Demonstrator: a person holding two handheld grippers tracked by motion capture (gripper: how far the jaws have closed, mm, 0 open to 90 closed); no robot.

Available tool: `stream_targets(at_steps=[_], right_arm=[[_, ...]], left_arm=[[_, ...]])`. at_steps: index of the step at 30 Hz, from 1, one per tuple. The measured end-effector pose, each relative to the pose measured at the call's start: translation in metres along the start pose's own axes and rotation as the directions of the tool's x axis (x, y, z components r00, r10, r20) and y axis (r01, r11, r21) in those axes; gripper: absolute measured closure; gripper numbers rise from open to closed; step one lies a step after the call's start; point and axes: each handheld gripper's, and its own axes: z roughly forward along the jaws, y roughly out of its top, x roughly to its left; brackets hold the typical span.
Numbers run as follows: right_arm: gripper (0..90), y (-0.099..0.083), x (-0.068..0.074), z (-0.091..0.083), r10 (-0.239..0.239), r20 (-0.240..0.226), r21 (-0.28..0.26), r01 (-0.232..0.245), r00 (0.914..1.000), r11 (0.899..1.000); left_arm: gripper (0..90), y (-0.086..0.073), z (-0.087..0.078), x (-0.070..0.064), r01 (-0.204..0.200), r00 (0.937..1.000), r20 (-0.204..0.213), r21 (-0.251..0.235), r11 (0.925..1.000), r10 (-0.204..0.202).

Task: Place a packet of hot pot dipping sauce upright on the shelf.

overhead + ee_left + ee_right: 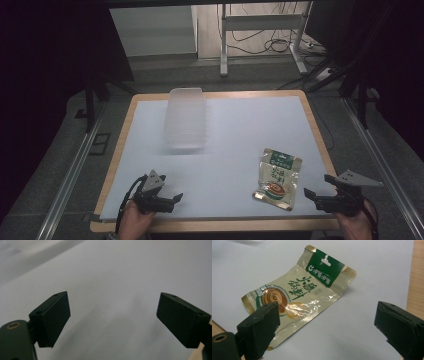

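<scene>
Right tool point(316, 196) gaping wide just beside snack packet point(277, 178), flat on bench point(240, 125); left tool point(172, 200) likewise gaping, empty.

The only print in sight is on the snack pouch point(297, 298) lying just ahead of the right gripper point(327, 322), nearer its left jaw. Its green header band carries a white logo mark and white Chinese characters. Below, on the gold face, run larger dark green Chinese characters, too skewed from here to read with certainty.
</scene>
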Motion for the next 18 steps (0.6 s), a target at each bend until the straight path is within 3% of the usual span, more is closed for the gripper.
stream_targets(at_steps=[2, 7, 13, 18], right_arm=[[5.4, 0.0002, 0.0004, 0.0004, -0.003, 0.003, 0.002, 0.003, 1.0, 1.0], [5.0, 0.0007, 0.0008, 0.0017, -0.006, 0.009, 0.009, 0.006, 0.9999, 1.0], [3.8, 0.0025, -0.0005, 0.0032, -0.01, 0.011, 0.006, 0.01, 0.9999, 1.0], [3.0, 0.0052, -0.0015, 0.0061, -0.016, 0.022, 0.007, 0.016, 0.9996, 1.0]], left_arm=[[13.2, 0.0002, -0.0015, 0.0011, 0.011, 0.9999, 0.014, -0.028, 0.9996, -0.01], [12.6, -0.0012, -0.0064, 0.0048, 0.031, 0.9992, -0.025, -0.081, 0.9962, -0.033], [7.5, -0.0027, -0.006, 0.0071, 0.064, 0.9979, -0.007, -0.134, 0.9889, -0.065], [6.1, -0.003, -0.0072, 0.007, 0.048, 0.9979, -0.036, -0.144, 0.9884, -0.054]])
